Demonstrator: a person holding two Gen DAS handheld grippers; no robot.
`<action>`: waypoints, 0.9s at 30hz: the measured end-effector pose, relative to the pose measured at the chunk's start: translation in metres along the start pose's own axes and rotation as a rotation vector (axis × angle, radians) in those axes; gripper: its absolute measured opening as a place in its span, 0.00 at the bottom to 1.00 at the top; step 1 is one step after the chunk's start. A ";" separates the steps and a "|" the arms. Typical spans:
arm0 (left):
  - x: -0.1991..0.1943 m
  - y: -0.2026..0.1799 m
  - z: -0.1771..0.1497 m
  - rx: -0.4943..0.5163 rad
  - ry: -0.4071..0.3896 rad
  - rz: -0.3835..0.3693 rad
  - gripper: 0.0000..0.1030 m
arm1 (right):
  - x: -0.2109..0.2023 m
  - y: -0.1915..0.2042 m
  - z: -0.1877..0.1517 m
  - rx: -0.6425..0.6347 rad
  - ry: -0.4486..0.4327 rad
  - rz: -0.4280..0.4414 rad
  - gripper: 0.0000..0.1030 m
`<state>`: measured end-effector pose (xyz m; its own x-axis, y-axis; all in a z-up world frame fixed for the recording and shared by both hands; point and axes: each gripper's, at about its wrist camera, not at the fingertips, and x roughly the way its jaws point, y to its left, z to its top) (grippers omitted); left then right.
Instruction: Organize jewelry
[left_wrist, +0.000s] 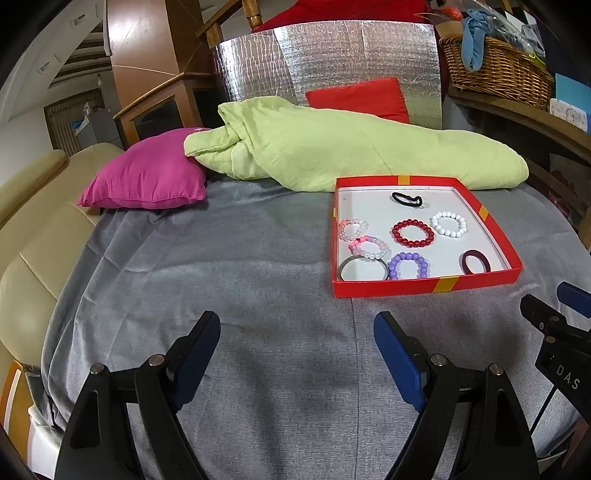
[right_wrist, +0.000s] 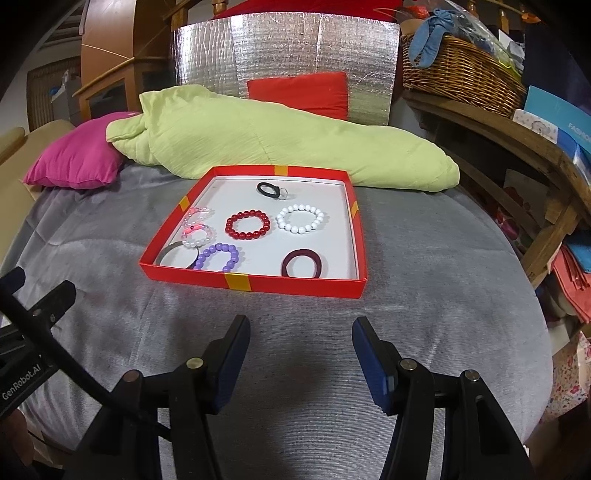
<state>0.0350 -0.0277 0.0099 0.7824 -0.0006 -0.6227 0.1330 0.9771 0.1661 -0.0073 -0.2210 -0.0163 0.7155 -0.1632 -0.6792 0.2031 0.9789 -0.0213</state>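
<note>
Grey bedspread bears red tray of bracelets

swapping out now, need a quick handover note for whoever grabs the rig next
Left gripper: open, empty, above the grey bedcover, left of the red box.
Right gripper: open, empty, in front of the box.
In the box: red bead bracelet, white bead bracelet, purple bead bracelet, two pink-and-clear bracelets, maroon hair tie, black hair tie, grey ring.
Done: nothing lies loose on the bedcover.
Left: pink bracelets, ring and purple bracelet overlap; they may need separating.
</note>
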 end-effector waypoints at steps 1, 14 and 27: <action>0.000 -0.001 0.000 0.002 0.000 0.000 0.83 | 0.000 -0.001 0.000 0.002 0.001 0.000 0.60; -0.004 -0.008 0.005 0.004 -0.013 -0.023 0.83 | -0.001 -0.008 0.000 0.019 -0.002 -0.011 0.60; -0.009 0.014 0.002 -0.029 -0.021 -0.009 0.83 | -0.002 0.014 -0.001 -0.010 -0.013 -0.006 0.60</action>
<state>0.0314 -0.0149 0.0193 0.7937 -0.0140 -0.6082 0.1232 0.9827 0.1381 -0.0065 -0.2064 -0.0159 0.7227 -0.1710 -0.6696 0.2014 0.9790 -0.0326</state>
